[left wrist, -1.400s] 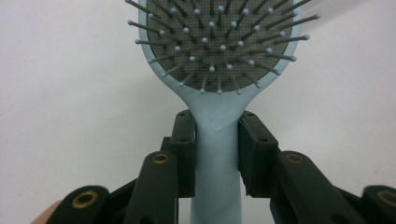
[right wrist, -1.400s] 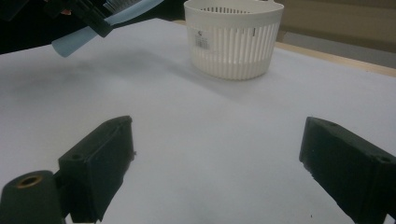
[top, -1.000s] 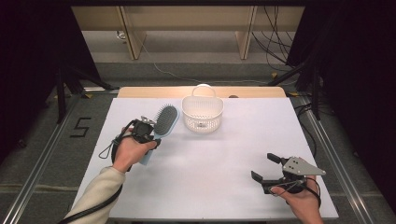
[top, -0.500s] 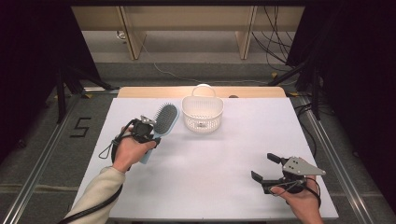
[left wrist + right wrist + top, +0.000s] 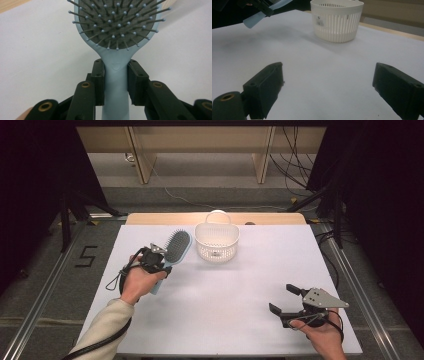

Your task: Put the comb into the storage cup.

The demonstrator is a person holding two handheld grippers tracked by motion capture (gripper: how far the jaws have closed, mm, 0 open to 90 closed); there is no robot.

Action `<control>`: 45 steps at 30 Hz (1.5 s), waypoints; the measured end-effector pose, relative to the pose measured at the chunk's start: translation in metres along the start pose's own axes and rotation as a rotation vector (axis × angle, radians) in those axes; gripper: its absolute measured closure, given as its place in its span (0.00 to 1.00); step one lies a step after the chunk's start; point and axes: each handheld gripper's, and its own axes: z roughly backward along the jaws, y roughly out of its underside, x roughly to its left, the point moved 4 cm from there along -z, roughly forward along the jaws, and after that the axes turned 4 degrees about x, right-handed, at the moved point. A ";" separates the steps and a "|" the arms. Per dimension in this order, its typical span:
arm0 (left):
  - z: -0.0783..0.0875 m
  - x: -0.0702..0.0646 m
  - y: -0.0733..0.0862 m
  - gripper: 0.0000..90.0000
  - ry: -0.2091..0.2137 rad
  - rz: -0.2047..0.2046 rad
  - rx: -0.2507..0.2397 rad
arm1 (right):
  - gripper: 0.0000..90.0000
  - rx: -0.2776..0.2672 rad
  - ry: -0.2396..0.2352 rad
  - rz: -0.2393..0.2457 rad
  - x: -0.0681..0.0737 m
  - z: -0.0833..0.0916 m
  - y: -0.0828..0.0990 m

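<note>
White covering is spread over the table [image 5: 220,320]. Near its far left corner, a light blue hairbrush [image 5: 172,251] is clamped by the neck in the left gripper [image 5: 156,260], apparently lifted, beside a white basket [image 5: 216,241] at the far edge. Placing seems left. The right gripper [image 5: 286,301] is held wide open and empty near the right corner. The basket's inside is hard to make out.

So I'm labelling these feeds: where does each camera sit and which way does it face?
High view: above the table's near edge, facing forward and down; forearms, both hand-held grippers.
Left gripper view: on the left gripper, along its jaws clamping the brush.
Right gripper view: on the right gripper, facing the basket.
Shared: brush, basket.
</note>
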 end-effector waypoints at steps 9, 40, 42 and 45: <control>0.001 0.000 -0.001 0.78 0.001 0.003 -0.017 | 0.12 0.001 0.001 0.000 0.000 0.000 0.000; 0.006 -0.001 -0.007 0.78 0.029 0.043 -0.093 | 0.12 0.002 0.002 0.001 0.000 0.000 0.000; 0.006 -0.001 -0.007 0.78 0.030 0.044 -0.096 | 0.12 0.002 0.002 0.001 0.000 0.000 0.000; 0.006 -0.001 -0.007 0.78 0.032 0.047 -0.101 | 0.12 0.001 0.002 0.000 0.000 0.000 0.000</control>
